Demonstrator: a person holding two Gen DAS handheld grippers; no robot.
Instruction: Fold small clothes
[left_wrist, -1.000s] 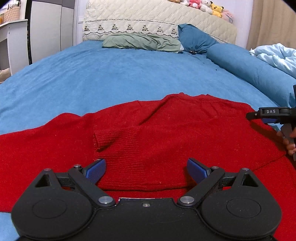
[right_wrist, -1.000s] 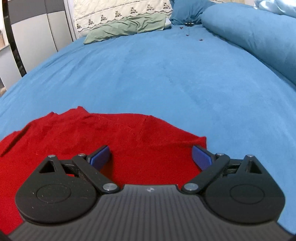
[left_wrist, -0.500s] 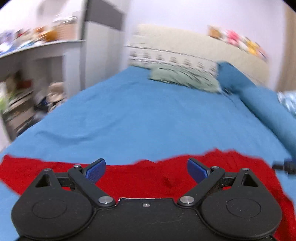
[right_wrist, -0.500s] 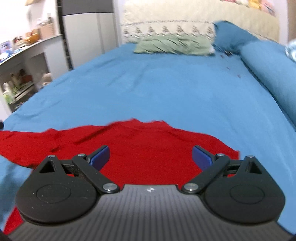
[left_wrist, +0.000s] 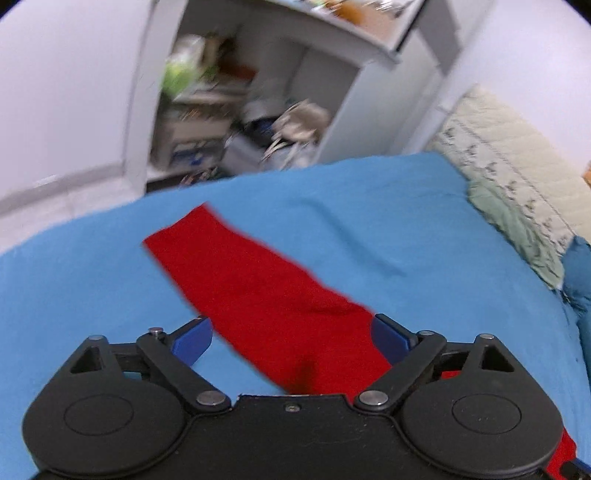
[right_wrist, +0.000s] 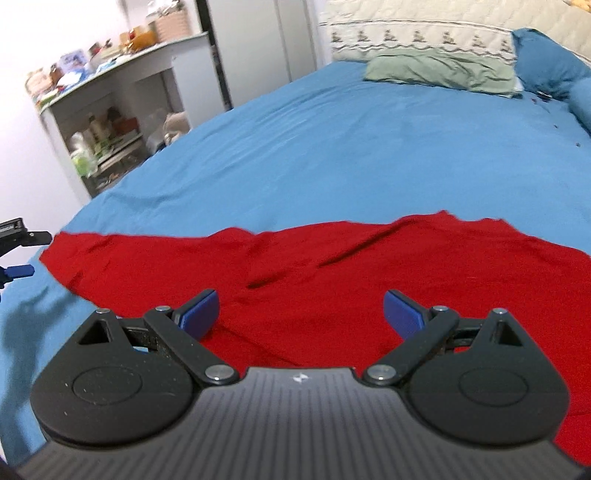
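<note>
Both my left tool (left_wrist: 291, 334) and right tool (right_wrist: 301, 308) hang released above the red sweater (right_wrist: 332, 273) spread on the bed (right_wrist: 332, 155), so a shallow pinch on the sleeve (left_wrist: 236, 266) may drag it crooked.

A bed with a blue sheet (right_wrist: 351, 147) fills the middle of both views. In the right wrist view, a cream quilted headboard (right_wrist: 424, 29) with a row of small embroidered motifs runs along the upper right, a pale green pillow (right_wrist: 443, 72) lies before it, and a blue pillow (right_wrist: 546, 55) sits at the far right. At the upper left stands a white shelf unit (right_wrist: 122, 107), its top and open shelves cluttered with small items too blurred to name. Beside it are tall white wardrobe doors (right_wrist: 255, 48). The wall (right_wrist: 22, 147) is plain white, evenly lit.
</note>
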